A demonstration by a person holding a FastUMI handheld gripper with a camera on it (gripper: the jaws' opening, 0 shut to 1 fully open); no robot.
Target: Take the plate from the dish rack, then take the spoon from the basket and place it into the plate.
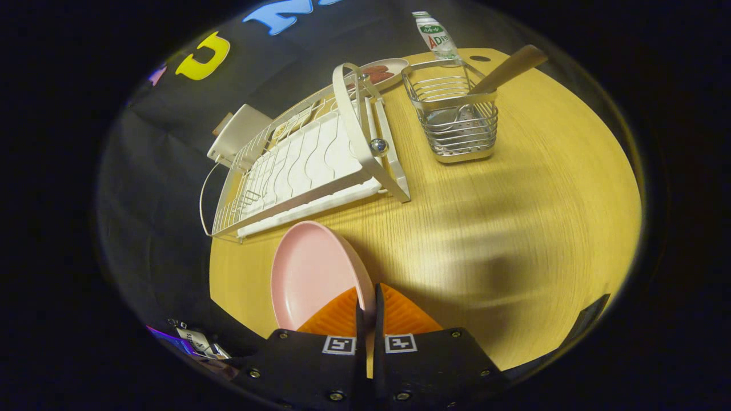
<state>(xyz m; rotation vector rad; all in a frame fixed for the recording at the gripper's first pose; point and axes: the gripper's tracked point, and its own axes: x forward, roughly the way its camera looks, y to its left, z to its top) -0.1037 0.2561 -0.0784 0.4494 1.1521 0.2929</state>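
My gripper is shut on the rim of a pink plate, which stands on edge between the fingers, tilted, over the wooden table. Beyond the plate lies the white dish rack, with no dishes in its slots that I can see. To the right of the rack stands a wire basket. A spoon with a pale wooden handle leans out of the basket toward the right.
A plastic bottle stands behind the basket. A small plate with something red on it sits behind the rack. A white box-like object lies beside the rack's far left. The table's left edge runs close to the plate.
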